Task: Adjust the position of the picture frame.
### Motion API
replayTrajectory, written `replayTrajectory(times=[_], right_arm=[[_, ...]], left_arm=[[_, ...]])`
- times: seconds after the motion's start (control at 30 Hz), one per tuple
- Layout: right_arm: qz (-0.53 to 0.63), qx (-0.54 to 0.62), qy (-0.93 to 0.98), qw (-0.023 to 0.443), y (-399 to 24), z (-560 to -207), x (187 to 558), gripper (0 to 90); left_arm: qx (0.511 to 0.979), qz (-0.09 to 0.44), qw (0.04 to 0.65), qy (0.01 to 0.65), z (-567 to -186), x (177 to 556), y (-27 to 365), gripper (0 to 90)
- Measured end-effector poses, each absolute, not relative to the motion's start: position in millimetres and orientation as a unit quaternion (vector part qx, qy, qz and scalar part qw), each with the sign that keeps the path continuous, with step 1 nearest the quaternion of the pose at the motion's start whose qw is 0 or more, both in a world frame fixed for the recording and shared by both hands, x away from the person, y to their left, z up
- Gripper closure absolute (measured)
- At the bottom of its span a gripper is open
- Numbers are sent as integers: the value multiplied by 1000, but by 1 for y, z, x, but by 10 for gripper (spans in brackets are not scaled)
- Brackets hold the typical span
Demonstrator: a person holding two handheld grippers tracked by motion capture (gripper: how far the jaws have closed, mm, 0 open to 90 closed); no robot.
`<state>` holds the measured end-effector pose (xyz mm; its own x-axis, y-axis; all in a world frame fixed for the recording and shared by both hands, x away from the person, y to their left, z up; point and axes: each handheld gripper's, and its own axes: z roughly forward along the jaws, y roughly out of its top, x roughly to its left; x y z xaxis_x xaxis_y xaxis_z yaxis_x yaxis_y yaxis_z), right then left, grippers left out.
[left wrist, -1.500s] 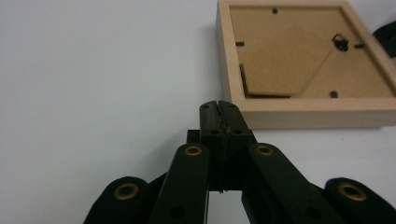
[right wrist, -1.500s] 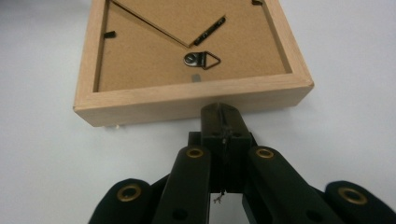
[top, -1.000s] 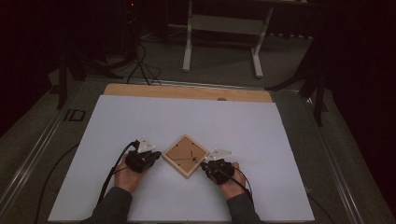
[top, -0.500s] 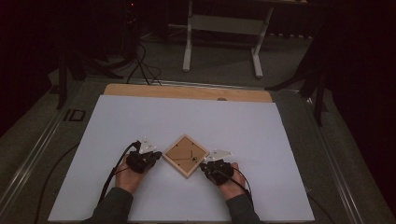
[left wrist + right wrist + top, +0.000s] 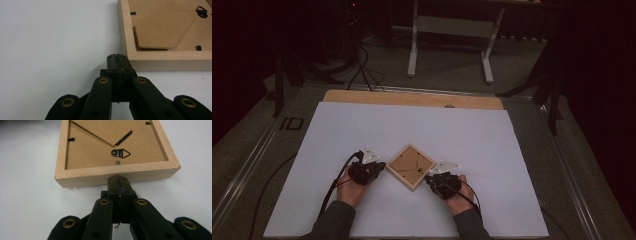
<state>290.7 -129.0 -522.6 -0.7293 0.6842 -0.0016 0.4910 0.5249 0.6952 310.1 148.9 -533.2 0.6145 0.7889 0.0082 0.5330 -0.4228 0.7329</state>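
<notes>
- High view: the picture frame (image 5: 410, 166) lay face down, turned like a diamond, near the front middle of the white sheet (image 5: 422, 130). The left gripper (image 5: 379, 165) sat at its 9 o'clock corner and the right gripper (image 5: 429, 179) at its 4 o'clock edge. A push from one side alone could probably have spun or slid it.
- Left gripper view: the jaws were closed on nothing, their tips just short of the frame's wooden edge (image 5: 172, 58) at 1 o'clock. They could have slipped past its corner.
- Right gripper view: the jaws were closed and empty, tips against the frame's near side (image 5: 120, 173) at 12 o'clock. The hanger (image 5: 120, 153) lay just beyond; pressing hard might have tipped the frame.
</notes>
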Motion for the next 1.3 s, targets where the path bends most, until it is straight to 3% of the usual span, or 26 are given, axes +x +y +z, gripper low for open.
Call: replayTrajectory(times=[1.3], right_arm=[[340,347,863,138,-127,-524,295,898]], left_arm=[[825,168,357,405,-534,298,142,899]])
